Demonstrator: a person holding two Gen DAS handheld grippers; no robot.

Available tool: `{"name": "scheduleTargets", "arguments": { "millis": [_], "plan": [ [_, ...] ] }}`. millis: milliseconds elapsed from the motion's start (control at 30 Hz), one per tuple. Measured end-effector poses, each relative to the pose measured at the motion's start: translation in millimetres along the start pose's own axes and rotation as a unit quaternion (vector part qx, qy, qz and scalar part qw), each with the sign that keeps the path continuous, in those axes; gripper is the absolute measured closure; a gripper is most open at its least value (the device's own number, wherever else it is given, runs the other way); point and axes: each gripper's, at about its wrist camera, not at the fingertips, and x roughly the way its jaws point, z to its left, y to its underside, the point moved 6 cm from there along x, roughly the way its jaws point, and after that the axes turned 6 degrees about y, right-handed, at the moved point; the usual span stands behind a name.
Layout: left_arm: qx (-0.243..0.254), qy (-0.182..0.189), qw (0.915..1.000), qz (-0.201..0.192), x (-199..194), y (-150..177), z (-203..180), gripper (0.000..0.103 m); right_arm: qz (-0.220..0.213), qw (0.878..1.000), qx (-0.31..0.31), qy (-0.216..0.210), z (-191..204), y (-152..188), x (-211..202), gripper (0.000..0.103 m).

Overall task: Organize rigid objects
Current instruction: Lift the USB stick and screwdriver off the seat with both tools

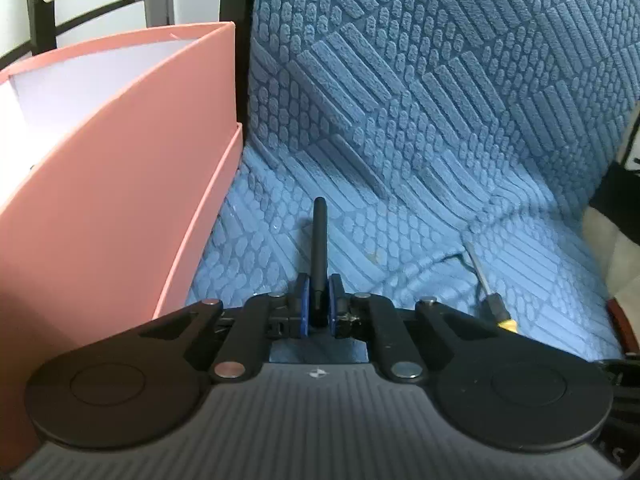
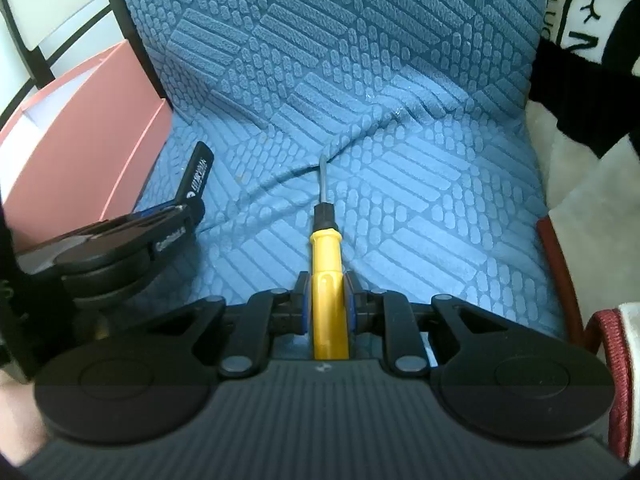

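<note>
Gripping both tools above the blue seat cushion (image 2: pixel 400 160), left gripper (image 1: pixel 319 309) clamping the black pen (image 1: pixel 319 256), right gripper (image 2: pixel 329 307) clamping the yellow screwdriver (image 2: pixel 326 264), still needing stowing, probably in the pink box (image 1: pixel 120 200).

Yellow screwdriver (image 2: pixel 327 256), pink box (image 1: pixel 120 184)

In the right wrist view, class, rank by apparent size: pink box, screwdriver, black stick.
1. pink box, largest, though partly cut off.
2. screwdriver, though nearness to the camera enlarges it.
3. black stick, smallest; part is hidden in the other gripper's fingers.
</note>
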Motion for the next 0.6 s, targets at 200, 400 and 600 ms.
{"name": "scheduleTargets", "arguments": {
  "millis": [200, 400, 600],
  "plan": [
    [0.019, 0.030, 0.9994, 0.004, -21.2, 6.9, -5.5, 0.092, -0.006, 1.000, -0.001, 0.015, 3.1, 3.6, -6.7, 0.082],
    [0.039, 0.054, 0.9976, 0.017, -47.0, 22.8, -11.3, 0.092, -0.011, 1.000, 0.017, 0.021, 2.2, 9.9, -14.5, 0.082],
    [0.037, 0.073, 0.9954, 0.051, -72.6, 51.2, -4.3, 0.092, -0.008, 1.000, 0.015, 0.024, 16.6, 27.6, -27.0, 0.082]
  ]
}}
